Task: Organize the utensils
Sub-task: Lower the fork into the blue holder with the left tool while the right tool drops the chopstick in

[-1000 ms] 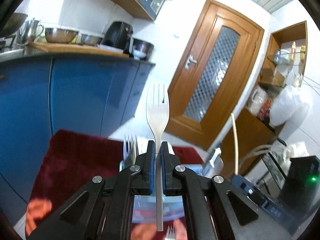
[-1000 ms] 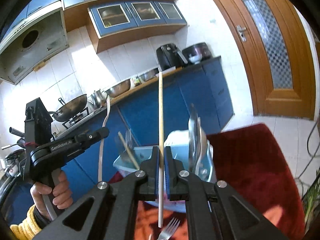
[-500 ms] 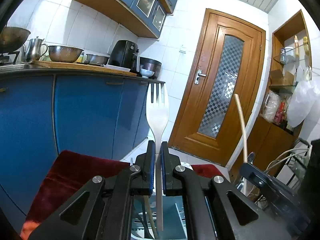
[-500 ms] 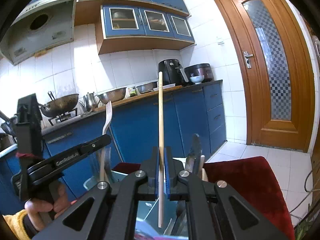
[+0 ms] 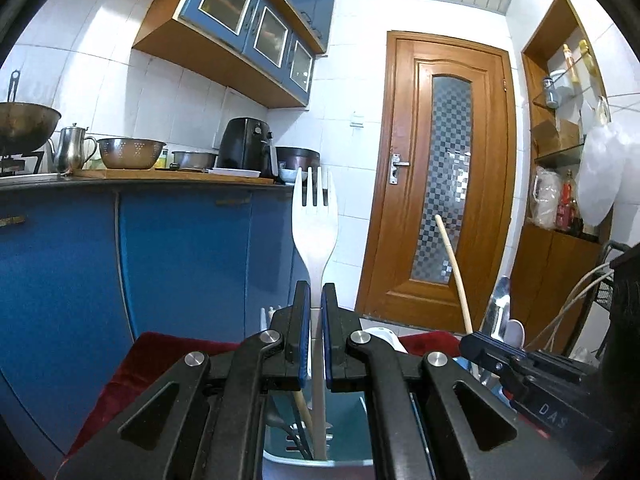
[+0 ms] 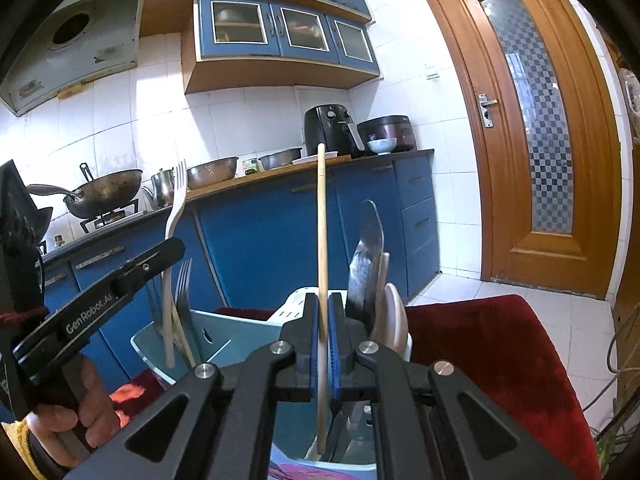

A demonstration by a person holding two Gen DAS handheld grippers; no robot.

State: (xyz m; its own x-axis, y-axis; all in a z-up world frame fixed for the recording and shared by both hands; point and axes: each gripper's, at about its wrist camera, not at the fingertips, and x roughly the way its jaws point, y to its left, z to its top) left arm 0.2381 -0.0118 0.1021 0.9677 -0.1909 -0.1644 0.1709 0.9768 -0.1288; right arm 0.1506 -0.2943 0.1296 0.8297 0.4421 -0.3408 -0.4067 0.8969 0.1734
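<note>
My left gripper (image 5: 315,304) pinches a white fork (image 5: 315,216) upright – my right gripper (image 6: 323,308) pinches a chopstick (image 6: 321,216) – both over the blue holder (image 6: 240,340).

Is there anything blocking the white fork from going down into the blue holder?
Nothing visible blocks it. The white fork, clamped upright in the left gripper, already has its handle end down inside the blue holder. A wooden stick and dark utensils stand beside it in that compartment, but there is room alongside them.
</note>
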